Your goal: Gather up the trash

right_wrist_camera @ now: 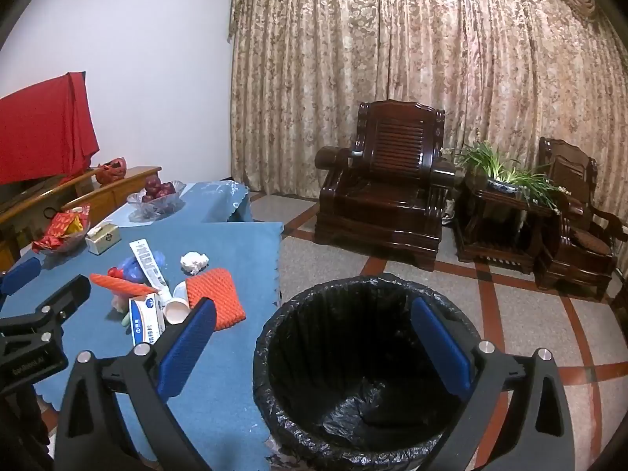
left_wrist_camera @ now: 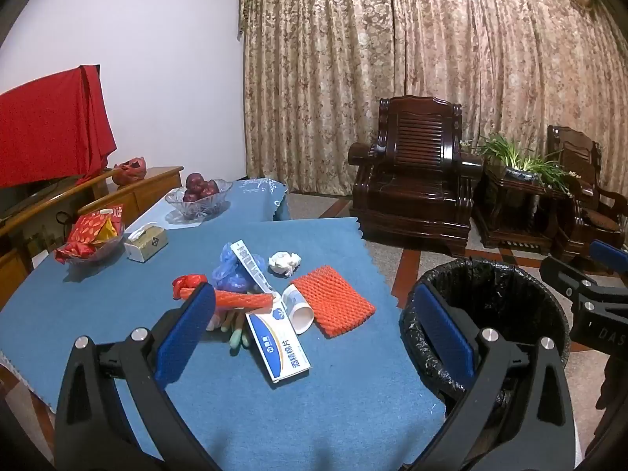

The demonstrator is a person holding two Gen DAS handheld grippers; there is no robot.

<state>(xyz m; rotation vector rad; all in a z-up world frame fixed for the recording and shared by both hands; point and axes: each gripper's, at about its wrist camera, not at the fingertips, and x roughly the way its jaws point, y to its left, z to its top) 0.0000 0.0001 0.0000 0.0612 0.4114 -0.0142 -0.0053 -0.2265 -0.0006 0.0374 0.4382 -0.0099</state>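
On the left of the blue-clothed table (left_wrist_camera: 98, 314) sit a bowl of red snack packets (left_wrist_camera: 92, 233) and a small tissue box (left_wrist_camera: 146, 242), which look like keepers, not trash. Toward the middle lies the pile to be cleared: a red foam sleeve (left_wrist_camera: 235, 298), a blue plastic bag (left_wrist_camera: 231, 271), a white and blue carton (left_wrist_camera: 280, 347), a tipped paper cup (left_wrist_camera: 300, 308), a crumpled tissue (left_wrist_camera: 284, 263) and an orange foam net (left_wrist_camera: 333, 300). The carton's long axis runs diagonally, its near end pointing toward me and the far end into the heap. The left gripper (left_wrist_camera: 314, 337) hangs above the table's near edge, jaws spread wide, nothing between them. Further right the lined bin (right_wrist_camera: 353, 373) stands on the floor just beside the table, apparently empty, with the right gripper (right_wrist_camera: 314, 345) over its rim, equally wide and carrying nothing. I judge collection has not begun; the next move calls for 1 gripper to drop onto a piece, close across its short side, then carry it rightward to the bin.
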